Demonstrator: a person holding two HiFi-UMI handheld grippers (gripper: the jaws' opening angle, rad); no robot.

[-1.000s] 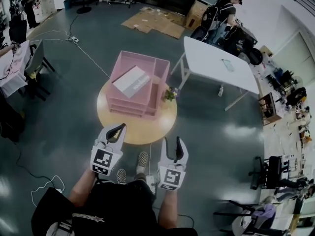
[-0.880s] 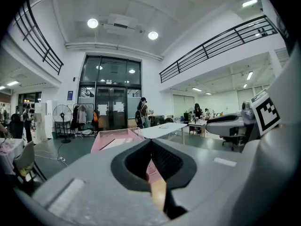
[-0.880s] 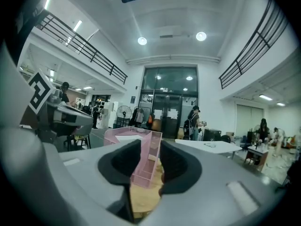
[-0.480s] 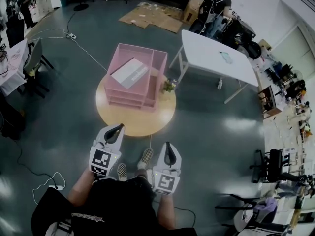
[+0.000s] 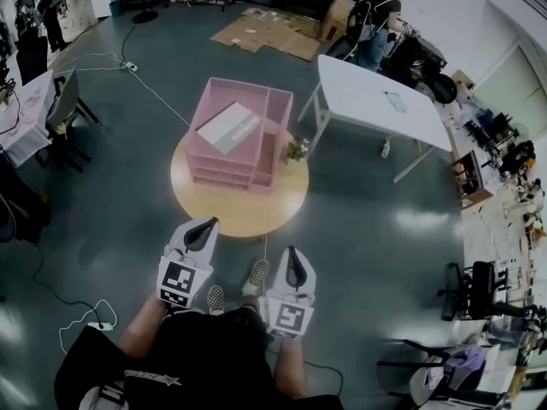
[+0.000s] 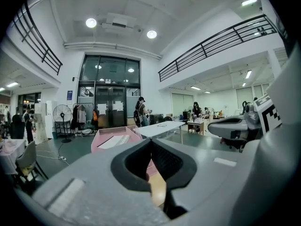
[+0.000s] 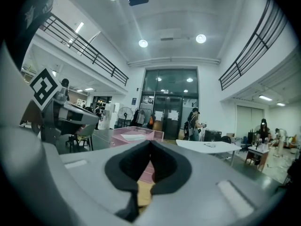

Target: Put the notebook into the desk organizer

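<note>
Notebook [image 5: 229,127]: it lies flat on the top tray of the pink organizer [image 5: 220,171], turned a little askew to the tray's walls. A narrower compartment runs along the organizer's right side, and shallow drawers show on its front. The organizer stands toward the far side of a round wooden desk [image 5: 244,212], and a small plant [image 5: 297,149] stands just beside its right wall.

Both grippers are held low and close to the person's body, well apart from the desk and pointing toward it. The left gripper [image 5: 209,222] has its jaws pressed together at the tips with nothing between them. Its own view shows the closed tips [image 6: 150,140] and, far beyond them, the organizer [image 6: 106,147] with the notebook [image 6: 114,141] on top. The right gripper [image 5: 292,250] is likewise closed and empty. In its view the tips [image 7: 150,142] meet in front of the distant organizer [image 7: 141,134], where the notebook [image 7: 134,136] shows pale.

The person's shoes [image 5: 256,273] stand on the grey floor between the grippers. Beyond the round desk are a second, white desk [image 5: 376,105], flattened cardboard [image 5: 269,32] on the floor, and another person [image 5: 380,24] bent over some gear.
</note>
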